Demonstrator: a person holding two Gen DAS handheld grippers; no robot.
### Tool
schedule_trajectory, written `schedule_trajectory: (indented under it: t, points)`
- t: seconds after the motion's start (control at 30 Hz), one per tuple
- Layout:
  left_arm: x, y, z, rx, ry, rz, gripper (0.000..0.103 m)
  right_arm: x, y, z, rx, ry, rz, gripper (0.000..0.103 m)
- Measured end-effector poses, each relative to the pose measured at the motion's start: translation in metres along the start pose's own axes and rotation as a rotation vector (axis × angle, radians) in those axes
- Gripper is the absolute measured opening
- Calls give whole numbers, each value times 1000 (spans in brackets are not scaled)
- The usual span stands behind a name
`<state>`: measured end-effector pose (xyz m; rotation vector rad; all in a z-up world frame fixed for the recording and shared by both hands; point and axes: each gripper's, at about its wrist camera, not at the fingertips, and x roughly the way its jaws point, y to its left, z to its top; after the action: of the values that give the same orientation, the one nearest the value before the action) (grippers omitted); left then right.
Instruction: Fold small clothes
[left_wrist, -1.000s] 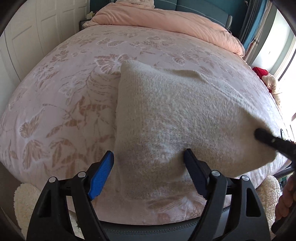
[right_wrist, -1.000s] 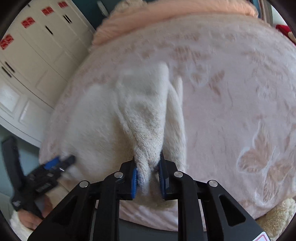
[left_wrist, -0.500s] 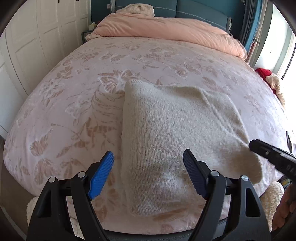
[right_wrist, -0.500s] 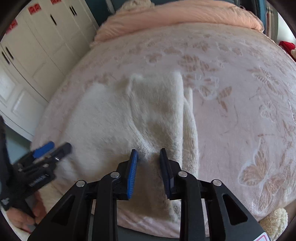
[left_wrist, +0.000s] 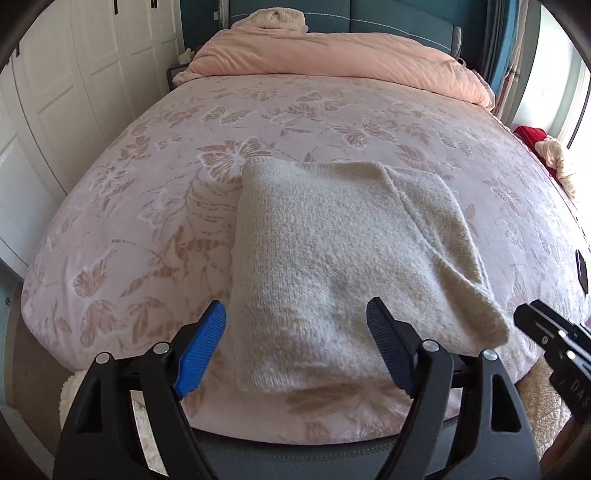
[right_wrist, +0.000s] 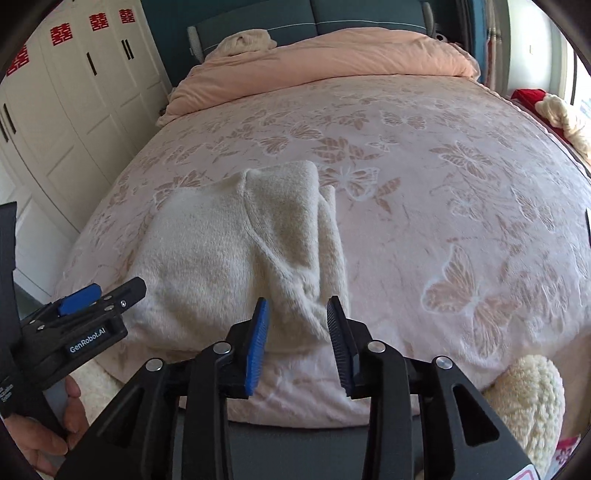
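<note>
The right claw (right_wrist: 298, 339) has just been opening; its jaws stand apart above the cream sweater's (left_wrist: 332, 258) near corner, pinching nothing. The left claw (left_wrist: 295, 350) is spread wide and empty over the sweater's front edge. The sweater lies folded near the bed's (left_wrist: 147, 192) foot edge, with bare bedspread all around.

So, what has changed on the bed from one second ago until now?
The right claw has let go of the cream knit garment: it was pinching the near edge, and its jaws have just been opening, clear of the fabric. The garment dropped flat, folded, on the pink bedspread. Both claws drew back. The left claw stayed open and empty; the peach duvet did not move.
</note>
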<state>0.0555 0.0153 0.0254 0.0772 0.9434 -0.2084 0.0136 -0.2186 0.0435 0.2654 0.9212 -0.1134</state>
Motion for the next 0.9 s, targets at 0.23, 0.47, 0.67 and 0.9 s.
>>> schedule_trajectory:
  t: [0.23,0.47,0.67,0.9]
  points:
    - [-31,-26,-33,49,-67,50,86,-17,-2,-45,0,-17,-76,47]
    - [-39,-36,-59,57,-61,71,86,-34,8,-54,-54,-67,-88,54]
    - [-51,-39,-67,67,-105,111,86,-38,11,-56,-58,-72,-80,54]
    - [-54,-39,-74,55,-111,123,86,-39,11,-58,-57,-73,-89,54]
